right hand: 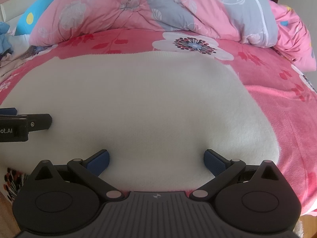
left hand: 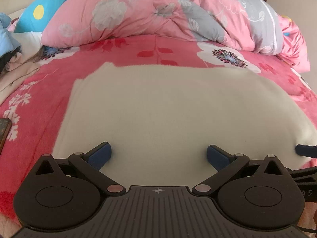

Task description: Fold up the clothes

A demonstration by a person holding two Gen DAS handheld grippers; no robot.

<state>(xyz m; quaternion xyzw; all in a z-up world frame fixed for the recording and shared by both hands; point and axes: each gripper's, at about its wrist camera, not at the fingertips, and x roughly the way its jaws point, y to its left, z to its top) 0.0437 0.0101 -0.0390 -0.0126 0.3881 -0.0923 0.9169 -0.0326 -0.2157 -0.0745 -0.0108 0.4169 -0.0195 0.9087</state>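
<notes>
We have one cream-white fleecy garment (left hand: 168,107) lying flat on the bed, spread over one bright pink floral blanket (left hand: 49,83), and it fills the middle of both wrist views. Its far left edge steps in at a corner, and its surface looks smooth with no visible creases.

Two grippers are over it. Our left gripper (left hand: 159,154) sits low over the near edge of the garment with its two blue-padded fingers (left hand: 100,154) spread wide apart, nothing between them but bare cloth. Our right gripper (right hand: 156,159) is just beside it to the right, likewise spread wide, two blue pads apart over the garment's near right part, gripping nothing. From the right wrist view we catch the left gripper's black side poking in at the left edge; from the left wrist view one blue fingertip of the right gripper shows at the right edge.

Behind the garment, one puffy pink-and-grey flowered quilt (left hand: 158,11) is heaped along the back of the bed. One turquoise cushion with a yellow dot (left hand: 37,13) peeks out at the far left. One dark phone (left hand: 4,130) lies at the left edge on the blanket.
</notes>
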